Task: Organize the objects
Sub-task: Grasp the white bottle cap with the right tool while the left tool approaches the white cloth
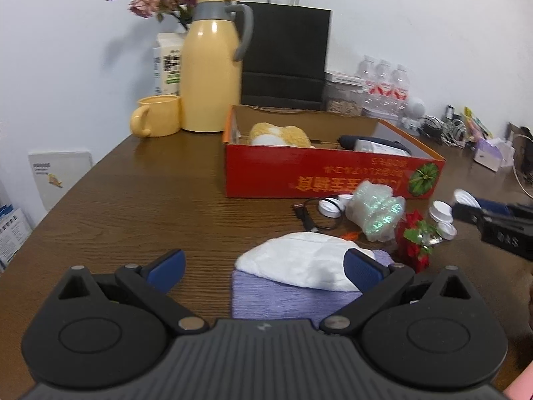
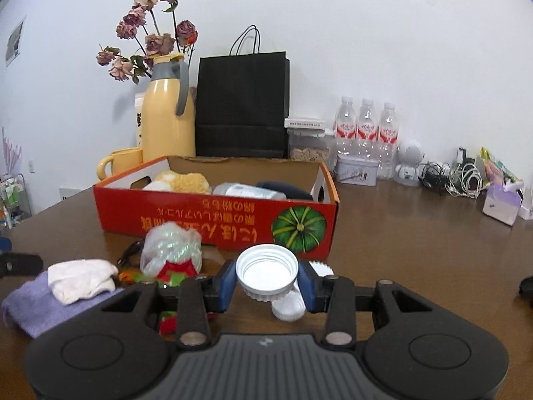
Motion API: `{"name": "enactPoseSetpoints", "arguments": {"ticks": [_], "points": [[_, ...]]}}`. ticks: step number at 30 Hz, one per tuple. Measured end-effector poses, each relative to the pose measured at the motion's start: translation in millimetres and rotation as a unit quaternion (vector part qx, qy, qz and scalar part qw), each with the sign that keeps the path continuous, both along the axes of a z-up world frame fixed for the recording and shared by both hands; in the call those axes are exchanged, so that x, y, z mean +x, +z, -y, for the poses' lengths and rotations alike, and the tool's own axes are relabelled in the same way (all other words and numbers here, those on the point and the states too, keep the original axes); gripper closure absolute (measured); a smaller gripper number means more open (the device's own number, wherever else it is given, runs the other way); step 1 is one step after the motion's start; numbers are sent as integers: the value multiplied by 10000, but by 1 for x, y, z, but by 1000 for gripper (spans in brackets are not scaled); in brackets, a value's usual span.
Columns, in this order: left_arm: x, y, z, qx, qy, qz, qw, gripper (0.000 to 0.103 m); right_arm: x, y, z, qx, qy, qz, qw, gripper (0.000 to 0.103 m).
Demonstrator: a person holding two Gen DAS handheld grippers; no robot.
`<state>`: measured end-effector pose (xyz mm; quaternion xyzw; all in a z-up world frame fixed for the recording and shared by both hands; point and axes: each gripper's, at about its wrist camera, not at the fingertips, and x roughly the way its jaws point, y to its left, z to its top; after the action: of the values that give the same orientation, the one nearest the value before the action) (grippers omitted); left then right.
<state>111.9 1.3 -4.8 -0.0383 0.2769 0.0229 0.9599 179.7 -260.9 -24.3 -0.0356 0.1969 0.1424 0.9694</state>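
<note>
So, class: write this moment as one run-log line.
right gripper: shut on white cap | left gripper: open, empty, above towels | red box: ahead

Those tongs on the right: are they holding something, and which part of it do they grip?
Yes. The right tongs hold a white screw cap, open side up, pinched by its ribbed outer rim between the two blue pads. The left tongs hold nothing.
</note>
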Motion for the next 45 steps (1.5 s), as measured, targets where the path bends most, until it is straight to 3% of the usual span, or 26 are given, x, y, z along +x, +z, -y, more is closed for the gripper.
{"name": "enactPoseSetpoints", "arguments": {"ticks": [14,20,31,34,37,39,41,43,45], "points": [[34,-12,21,219,-771,-336,9962,0,7,-5,-5,-140,-49,-106,9998,64],[59,-27,22,296,-801,-595,9946,0,7,-6,-7,-162,-32,-114,9998,64],[60,-31,22,370,-769,-506,9951,1,8,-7,-7,-134,-18,-141,9998,64],[56,-29,22,340,-779,-396,9956,13,8,-7,-7,-135,-13,-141,9998,64],[51,-27,23,320,-809,-294,9958,31,8,-7,-7,-141,-18,-137,9998,64],[47,-25,24,295,-880,-237,9954,50,8,-7,-7,-148,-20,-134,9998,64],[44,-24,24,286,-920,-188,9952,58,8,-7,-6,-149,-25,-127,9998,64],[41,-23,23,279,-981,-158,9947,76,8,-6,-6,-154,-28,-126,9998,64],[37,-23,22,269,-973,-146,9948,85,8,-6,-6,-155,-28,-120,9998,64]]}}
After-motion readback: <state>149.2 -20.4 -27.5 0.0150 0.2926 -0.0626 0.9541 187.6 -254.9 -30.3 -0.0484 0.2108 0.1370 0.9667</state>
